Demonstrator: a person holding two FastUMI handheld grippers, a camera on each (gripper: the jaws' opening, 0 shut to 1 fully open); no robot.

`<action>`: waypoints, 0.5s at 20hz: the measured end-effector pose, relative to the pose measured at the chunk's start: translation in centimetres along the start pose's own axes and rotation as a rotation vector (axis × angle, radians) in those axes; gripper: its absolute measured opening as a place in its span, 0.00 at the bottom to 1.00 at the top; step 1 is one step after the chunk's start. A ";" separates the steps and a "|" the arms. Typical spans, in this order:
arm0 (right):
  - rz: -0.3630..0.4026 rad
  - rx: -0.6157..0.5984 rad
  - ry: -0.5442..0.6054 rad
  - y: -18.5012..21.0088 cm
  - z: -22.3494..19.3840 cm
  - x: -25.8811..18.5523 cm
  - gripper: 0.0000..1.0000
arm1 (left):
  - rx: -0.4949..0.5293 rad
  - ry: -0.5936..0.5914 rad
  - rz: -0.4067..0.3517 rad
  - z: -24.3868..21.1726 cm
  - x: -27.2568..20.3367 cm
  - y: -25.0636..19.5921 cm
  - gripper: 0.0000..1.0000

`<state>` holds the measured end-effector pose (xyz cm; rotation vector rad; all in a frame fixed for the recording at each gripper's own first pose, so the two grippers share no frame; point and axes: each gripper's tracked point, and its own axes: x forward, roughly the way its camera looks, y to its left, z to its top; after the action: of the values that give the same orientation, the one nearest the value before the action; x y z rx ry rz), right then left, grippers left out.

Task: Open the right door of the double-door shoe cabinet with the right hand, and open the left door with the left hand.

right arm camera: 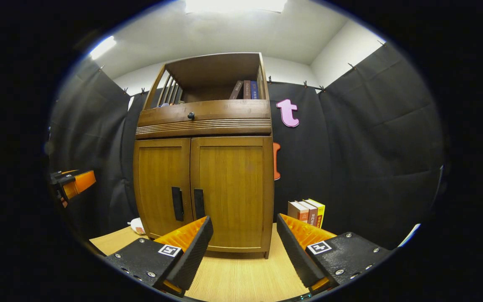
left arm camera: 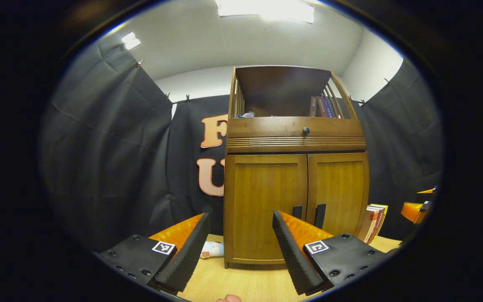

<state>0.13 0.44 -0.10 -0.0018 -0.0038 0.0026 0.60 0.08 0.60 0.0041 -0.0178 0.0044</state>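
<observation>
Still short of both handles

Both tongs released: left tongs [left arm camera: 240,247] and right tongs [right arm camera: 245,251] gape, gripping nothing, apart from the shoe cabinet [right arm camera: 203,167] on the surface [right arm camera: 241,277]. Doors closed. Suggest: right tongs clamp the right handle [right arm camera: 198,203] squarely, pull outward; left handle [left arm camera: 297,212] likewise. Book [right arm camera: 308,213] spines unreadable.

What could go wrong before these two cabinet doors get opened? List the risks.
1. The right door handle and left door handle sit close together at the seam, so the open right gripper might catch the wrong one.
2. The books standing beside the cabinet may be struck by the swinging right door.
</observation>
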 end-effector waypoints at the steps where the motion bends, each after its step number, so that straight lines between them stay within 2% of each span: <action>1: -0.001 -0.003 -0.002 0.0 0.0 0.0 0.93 | 0.005 0.003 -0.001 -0.1 0.0 -0.1 0.94; 4: 0.005 0.011 -0.009 0.2 0.3 0.1 0.93 | 0.017 -0.004 0.000 0.2 0.0 0.0 0.96; 5: 0.006 0.012 -0.011 0.3 0.3 0.1 0.98 | 0.016 -0.004 -0.003 0.2 -0.1 -0.1 0.94; 6: 0.007 0.011 -0.011 0.3 0.4 0.2 0.89 | 0.016 -0.004 -0.003 0.1 -0.1 -0.1 0.94; 7: 0.007 0.009 -0.010 0.3 0.4 0.2 0.93 | 0.016 -0.004 -0.003 0.2 0.0 -0.1 0.94; 10: 0.013 0.008 -0.004 0.5 0.1 0.4 0.93 | 0.016 -0.001 -0.003 0.0 0.1 -0.1 0.94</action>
<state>0.51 0.95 0.04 0.0066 -0.0081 0.0152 0.70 -0.05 0.61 0.0204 -0.0186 0.0016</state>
